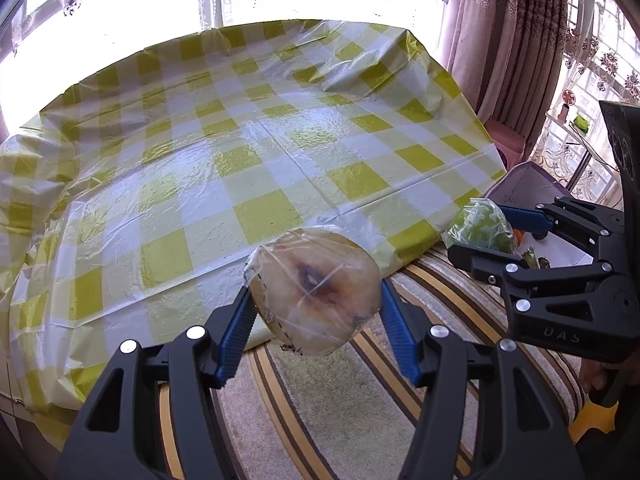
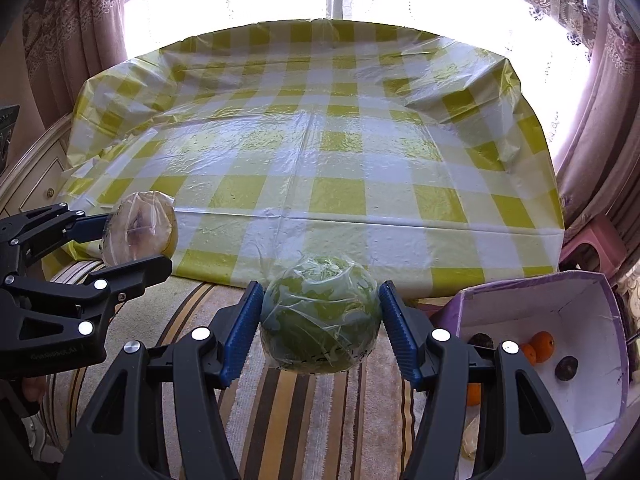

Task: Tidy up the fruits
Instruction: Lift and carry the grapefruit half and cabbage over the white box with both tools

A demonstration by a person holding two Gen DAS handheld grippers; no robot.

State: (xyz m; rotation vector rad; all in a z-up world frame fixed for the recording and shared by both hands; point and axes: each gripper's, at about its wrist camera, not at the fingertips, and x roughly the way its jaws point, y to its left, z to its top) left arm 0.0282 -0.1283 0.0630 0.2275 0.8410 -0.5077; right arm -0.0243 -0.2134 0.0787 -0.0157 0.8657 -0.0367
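Striped carpet (image 2: 312, 412) is lying beneath my grippers: left gripper (image 1: 316, 316) is clamping a wrapped pale fruit (image 1: 316, 292), right gripper (image 2: 320, 320) a wrapped green one (image 2: 320, 316). Slick film is risking slips short of the checked table (image 2: 320, 160) beyond.

a yellow checked tablecloth (image 2: 320, 184) lies beyond a striped rug (image 2: 304, 408), near patterned curtains (image 1: 516, 40).

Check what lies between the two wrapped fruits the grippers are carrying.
Nothing: in the right wrist view, only striped rug and the tablecloth's near edge show between the pale wrapped fruit and green wrapped fruit.
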